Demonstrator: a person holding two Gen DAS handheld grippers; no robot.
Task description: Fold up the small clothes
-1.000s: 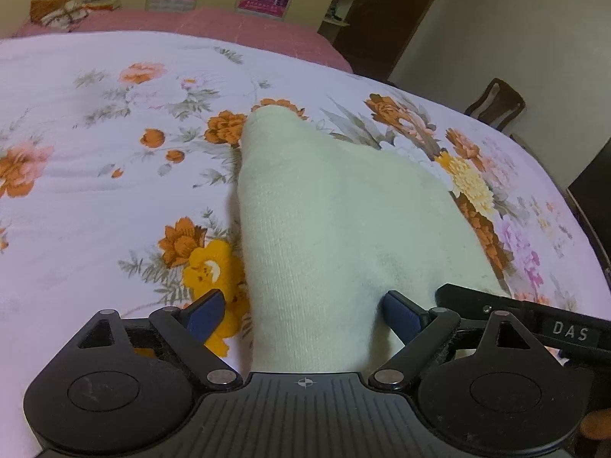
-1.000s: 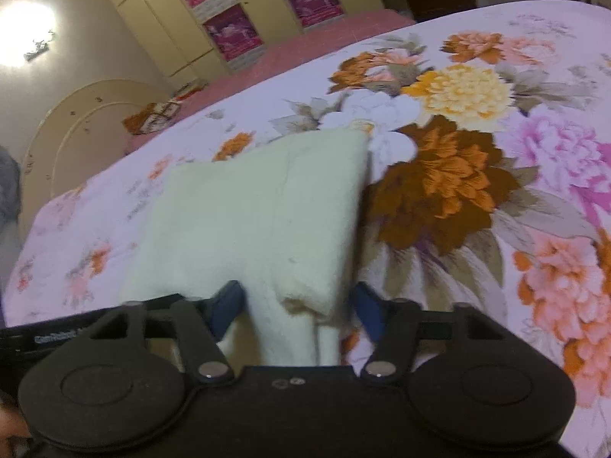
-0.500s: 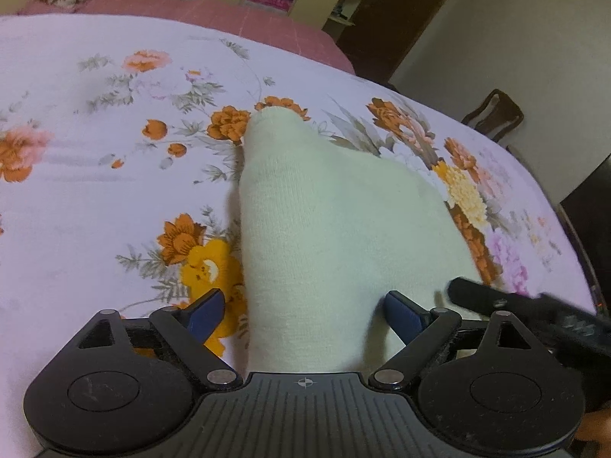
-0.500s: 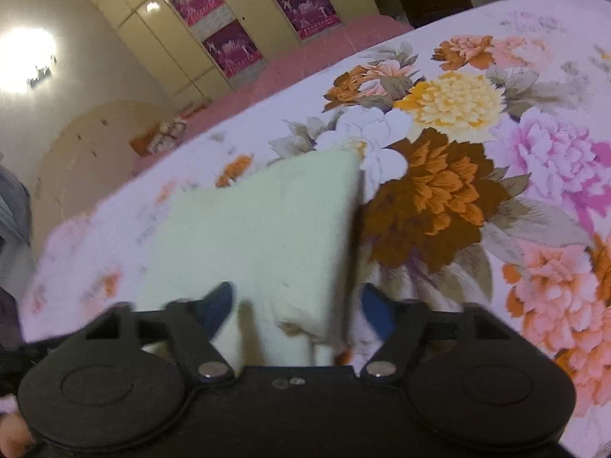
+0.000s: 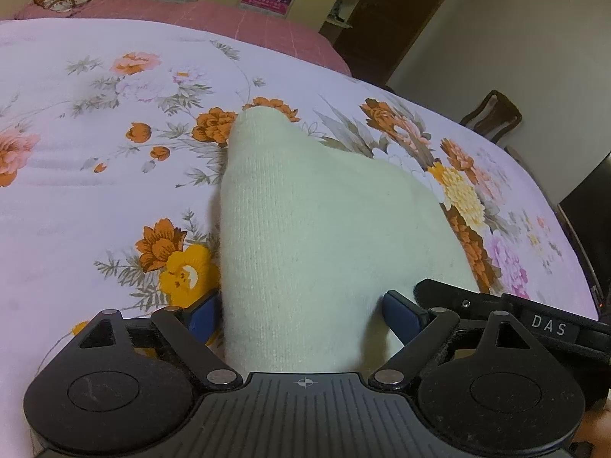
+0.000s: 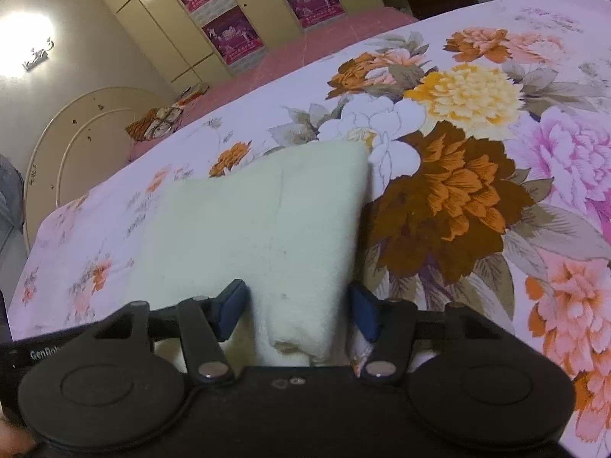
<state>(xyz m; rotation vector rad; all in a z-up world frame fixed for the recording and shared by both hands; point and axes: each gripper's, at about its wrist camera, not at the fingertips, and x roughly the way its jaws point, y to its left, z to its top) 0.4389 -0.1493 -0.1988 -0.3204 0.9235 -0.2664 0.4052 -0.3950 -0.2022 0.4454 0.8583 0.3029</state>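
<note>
Now cream knit garment [image 5: 324, 236] on floral bedsheet [image 5: 95, 210]; left claw [image 5: 305, 311] wide astride it; right claw [image 6: 298, 305] just narrowing, pads clear.

i see a cream knitted garment [image 5: 320, 236], folded and lying flat on the floral bedspread [image 5: 95, 198], its near edge bunched up toward me.

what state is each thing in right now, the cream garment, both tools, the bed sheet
cream knit garment: near edge lifted off the bed, far end resting on the sheet
left tool: open wide, garment edge between its fingers, pads not pressing
right tool: jaws have just been closing, garment fold between them, gaps at both pads
floral sheet: spread flat under the garment
</note>
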